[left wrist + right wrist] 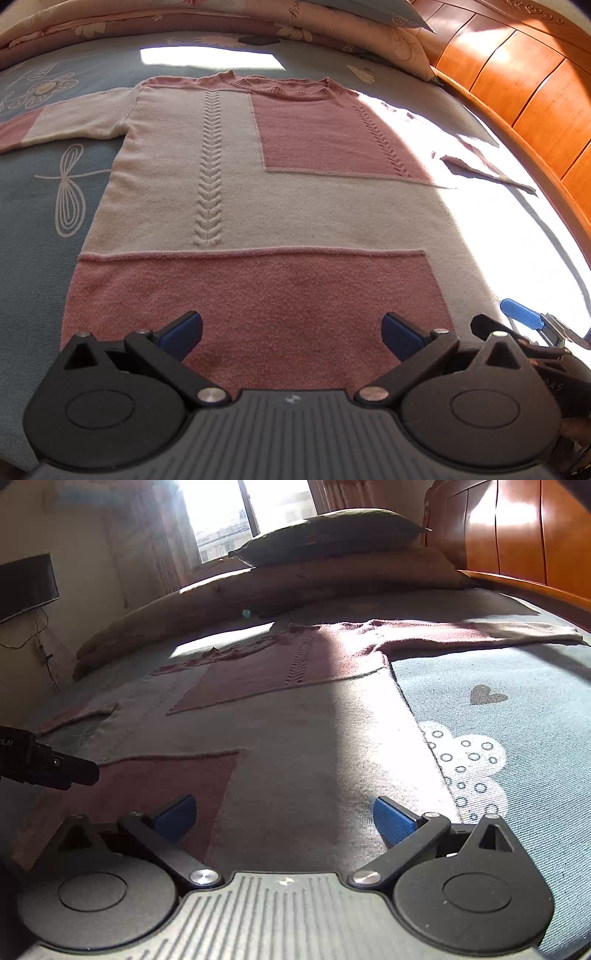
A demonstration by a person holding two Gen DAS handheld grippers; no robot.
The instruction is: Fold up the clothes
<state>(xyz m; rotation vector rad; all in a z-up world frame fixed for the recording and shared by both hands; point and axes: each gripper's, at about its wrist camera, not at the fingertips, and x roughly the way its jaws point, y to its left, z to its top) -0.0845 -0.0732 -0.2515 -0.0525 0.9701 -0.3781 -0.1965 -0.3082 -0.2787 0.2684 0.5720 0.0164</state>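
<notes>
Left wrist: flat cable-knit pink-and-cream sweater (258, 206) beneath wide-spread tongs (291, 336).

Left wrist view sits low over the hem of a sweater (258, 206) spread on a bed (33, 221), close to the cloth, looking up its length toward the collar and the pillows (369, 33). Right wrist view sits lower still, near the hem's right corner, facing the same way toward a window (229, 513). Both share the sweater (295, 731) and the headboard (517, 85). Each view catches the other claw at its edge.
</notes>
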